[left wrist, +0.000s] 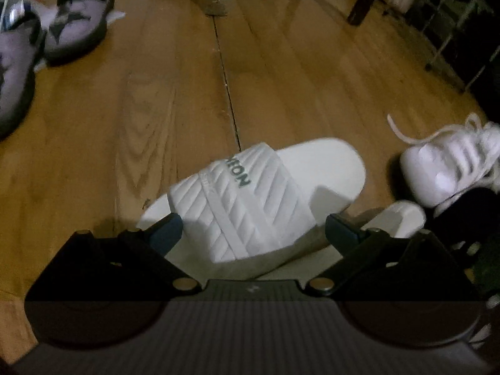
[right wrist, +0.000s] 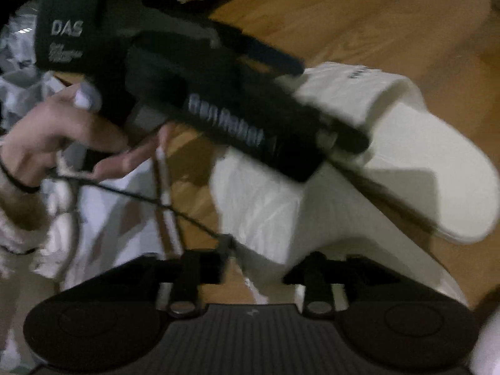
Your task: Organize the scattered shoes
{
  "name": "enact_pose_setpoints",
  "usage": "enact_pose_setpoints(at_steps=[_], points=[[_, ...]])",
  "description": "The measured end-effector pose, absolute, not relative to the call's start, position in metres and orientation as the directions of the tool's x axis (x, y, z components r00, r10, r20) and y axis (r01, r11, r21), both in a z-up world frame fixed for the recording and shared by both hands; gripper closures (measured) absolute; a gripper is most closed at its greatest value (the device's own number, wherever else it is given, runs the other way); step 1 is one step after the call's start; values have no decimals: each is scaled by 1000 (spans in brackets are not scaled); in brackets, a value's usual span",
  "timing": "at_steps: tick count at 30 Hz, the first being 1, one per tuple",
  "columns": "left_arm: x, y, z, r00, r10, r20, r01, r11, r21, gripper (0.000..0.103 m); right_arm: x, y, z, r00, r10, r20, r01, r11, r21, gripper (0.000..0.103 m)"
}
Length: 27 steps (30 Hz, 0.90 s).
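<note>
On the wooden floor [left wrist: 93, 156], two white slides lie side by side, the nearer slide [left wrist: 250, 206] between the spread fingers of the left gripper [left wrist: 253, 229] without touching them, the other slide [right wrist: 268, 212] between the parted, non-pressing right gripper [right wrist: 253, 268], a white sneaker [left wrist: 450, 165] beside them.

My left gripper [left wrist: 253, 229] points steeply down, jaws spread wide; my right gripper [right wrist: 254, 268] tilts down too, jaws parted.

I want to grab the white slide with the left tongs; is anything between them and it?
Nothing visible: the left tongs already straddle the slide, open, no object in between.
</note>
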<state>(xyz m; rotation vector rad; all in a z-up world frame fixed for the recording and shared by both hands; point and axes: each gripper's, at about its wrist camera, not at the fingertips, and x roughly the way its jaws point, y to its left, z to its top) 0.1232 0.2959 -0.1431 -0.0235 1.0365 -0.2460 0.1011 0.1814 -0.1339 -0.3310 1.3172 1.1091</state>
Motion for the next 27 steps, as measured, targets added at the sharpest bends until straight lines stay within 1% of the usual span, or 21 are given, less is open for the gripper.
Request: enact_pose_setpoints(at_steps=[2, 3, 4, 5, 6, 7, 10, 11, 12, 13, 14, 15, 16, 20, 22, 24, 27], points=[[119, 297, -137, 492, -176, -853, 134, 983, -125, 4, 100, 163, -124, -73, 487, -870, -752, 546, 368, 49], [114, 296, -129, 495, -152, -856, 101, 988, -117, 4, 99, 151, -115, -38, 512, -858, -722, 580, 378, 45], [109, 294, -120, 499, -130, -857, 73, 991, -108, 4, 99, 147, -112, -24, 520, -854, -710, 592, 381, 32], [103, 293, -111, 502, -108, -858, 44, 994, -100, 4, 96, 135, -101, 27, 526, -850, -676, 636, 373, 27], [96, 287, -99, 503, -99, -858, 43, 995, -89, 4, 90, 118, -87, 92, 528, -844, -628, 689, 363, 15], [87, 279, -86, 503, -94, -859, 52, 996, -78, 3, 84, 102, -74, 157, 506, -848, -583, 741, 334, 10], [65, 259, -53, 505, -43, -862, 43, 999, -24, 3, 69, 67, -51, 266, 410, -873, -490, 837, 244, 9], [54, 248, -37, 513, -3, -858, 0, 1000, -4, 1, 62, 53, -44, 291, 357, -887, -441, 873, 207, 9], [48, 240, -27, 516, -5, -856, -16, 1000, -16, 1, 56, 37, -37, 306, 311, -900, -390, 903, 180, 9], [44, 235, -19, 517, -26, -856, -18, 999, -41, 1, 51, 20, -30, 316, 268, -910, -340, 928, 156, 9], [37, 224, -9, 527, -84, -846, 4, 995, -96, 0, 44, 4, -25, 337, 242, -910, -307, 942, 137, 9], [30, 212, 0, 532, -122, -838, 36, 992, -121, 0, 37, -8, -22, 353, 225, -908, -287, 950, 124, 4], [26, 200, 5, 527, -136, -839, 72, 991, -115, 0, 30, -19, -19, 365, 209, -907, -269, 957, 113, 1], [15, 154, 20, 477, -186, -859, 217, 972, -90, 0, 15, -55, -8, 400, 121, -908, -202, 979, 41, 1], [14, 140, 25, 430, -238, -871, 262, 956, -132, 0, 8, -74, -1, 419, 57, -906, -167, 986, -15, 1], [17, 133, 28, 379, -296, -877, 284, 939, -195, 0, 3, -90, 7, 430, 23, -903, -144, 989, -43, 1], [20, 126, 37, 338, -307, -889, 290, 933, -213, 0, 1, -112, 19, 411, -23, -911, -101, 992, -71, 0]])
